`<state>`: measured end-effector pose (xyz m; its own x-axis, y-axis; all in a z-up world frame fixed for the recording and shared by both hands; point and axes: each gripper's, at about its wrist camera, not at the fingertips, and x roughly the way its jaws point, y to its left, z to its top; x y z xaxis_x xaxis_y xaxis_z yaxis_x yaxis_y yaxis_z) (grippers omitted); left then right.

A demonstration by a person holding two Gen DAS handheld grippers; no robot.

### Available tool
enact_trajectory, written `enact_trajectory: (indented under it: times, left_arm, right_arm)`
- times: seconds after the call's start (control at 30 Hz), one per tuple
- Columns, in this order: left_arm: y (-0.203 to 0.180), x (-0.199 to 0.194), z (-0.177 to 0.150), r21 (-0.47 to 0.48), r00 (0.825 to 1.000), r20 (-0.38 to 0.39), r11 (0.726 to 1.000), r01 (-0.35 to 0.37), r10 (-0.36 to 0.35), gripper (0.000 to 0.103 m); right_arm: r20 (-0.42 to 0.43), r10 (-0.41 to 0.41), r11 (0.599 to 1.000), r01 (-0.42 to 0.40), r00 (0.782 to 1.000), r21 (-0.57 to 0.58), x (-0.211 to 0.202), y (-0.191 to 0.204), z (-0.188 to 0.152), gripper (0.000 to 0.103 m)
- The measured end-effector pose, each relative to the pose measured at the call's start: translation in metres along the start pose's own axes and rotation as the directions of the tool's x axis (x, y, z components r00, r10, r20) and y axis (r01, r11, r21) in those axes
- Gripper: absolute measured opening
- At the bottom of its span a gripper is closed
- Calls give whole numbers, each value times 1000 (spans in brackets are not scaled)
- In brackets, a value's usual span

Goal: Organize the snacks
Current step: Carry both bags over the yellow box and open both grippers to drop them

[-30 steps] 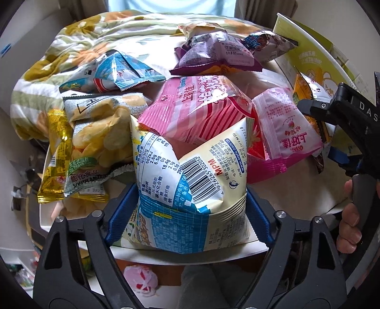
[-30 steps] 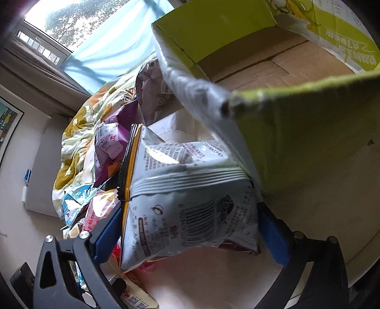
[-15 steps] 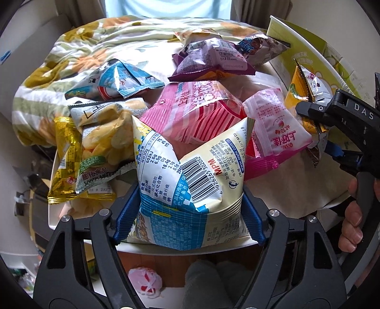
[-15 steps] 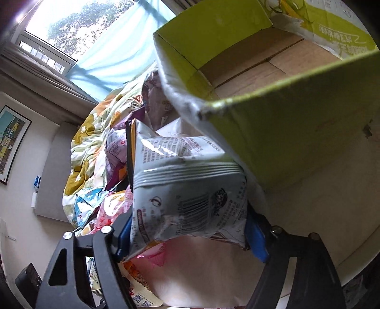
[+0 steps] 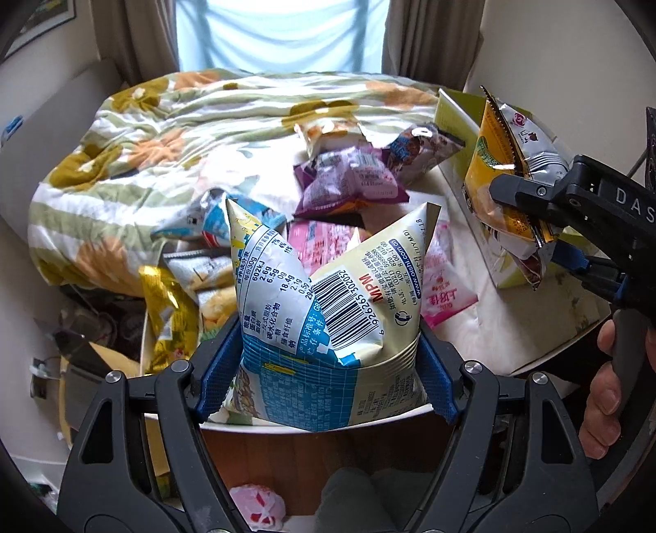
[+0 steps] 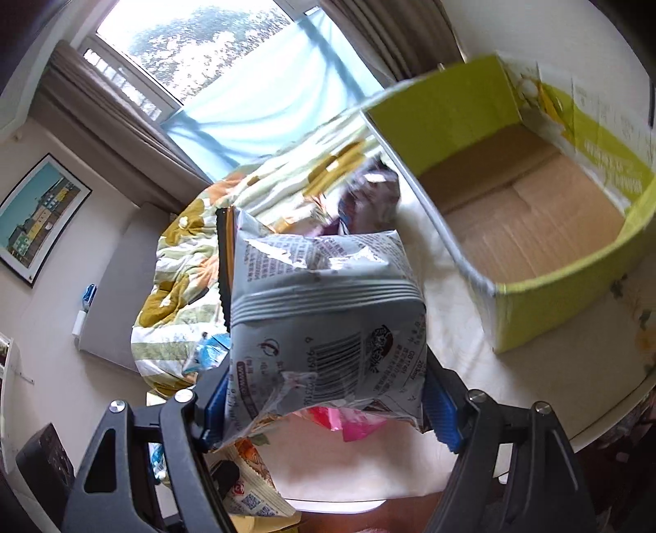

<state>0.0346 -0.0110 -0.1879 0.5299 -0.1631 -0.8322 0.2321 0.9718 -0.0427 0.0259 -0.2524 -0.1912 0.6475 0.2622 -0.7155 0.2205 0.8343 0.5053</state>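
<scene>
The left wrist view looks forward and steeply down along the left gripper (image 5: 328, 369), whose black arms fill the bottom of the picture. It faces the curtained window (image 5: 279, 37) across the white bench (image 5: 484, 328) and the floral bedding (image 5: 172, 135), and sits very near the bench's front rim. The right gripper (image 5: 537, 229) enters at its right edge.

The right wrist view looks along the right gripper (image 6: 324, 393), tilted so that the window (image 6: 197, 53) leans toward the upper left. It is close above the bench (image 6: 369, 463) and looks into the open green cardboard box (image 6: 533, 311).

Both views share the window, the bedding (image 6: 184, 254), the bench and the box (image 5: 451, 115).
</scene>
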Motion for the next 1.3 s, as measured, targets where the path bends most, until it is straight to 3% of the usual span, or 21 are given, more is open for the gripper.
enact_trajectory:
  times: [0.17, 0.33, 0.63, 0.87, 1.07, 1.17, 1.23, 1.3]
  left_arm:
    - [-4, -20, 45, 39, 997, 78, 999, 1, -4, 75]
    - [-29, -29, 98, 93, 990, 134, 996, 19, -32, 75]
    - [-134, 0, 198, 187, 984, 159, 981, 56, -86, 75]
    - [-231, 74, 264, 233, 991, 78, 969, 84, -104, 76]
    - [-280, 142, 281, 241, 993, -24, 964, 114, -112, 77]
    - [-295, 168, 286, 252, 993, -64, 961, 113, -100, 88]
    - [-299, 176, 285, 263, 995, -61, 960, 93, -79, 102]
    - [-300, 179, 284, 265, 996, -58, 960, 87, -75, 102]
  right_arm:
    - [68, 2, 999, 0, 998, -34, -32, 6, 27, 74]
    - [89, -31, 997, 37, 996, -70, -37, 19, 64, 74]
    - [118, -97, 987, 111, 988, -120, -51, -11, 160, 74]
    - [110, -120, 984, 133, 987, -118, -48, -67, 231, 74]
    - [51, -144, 984, 149, 988, -94, -28, -116, 266, 74]
    - [22, -145, 985, 146, 989, -94, -18, -130, 275, 74]
    - [13, -150, 983, 150, 989, -102, -13, -133, 275, 74]
    - [4, -151, 983, 150, 989, -108, -9, -136, 275, 74]
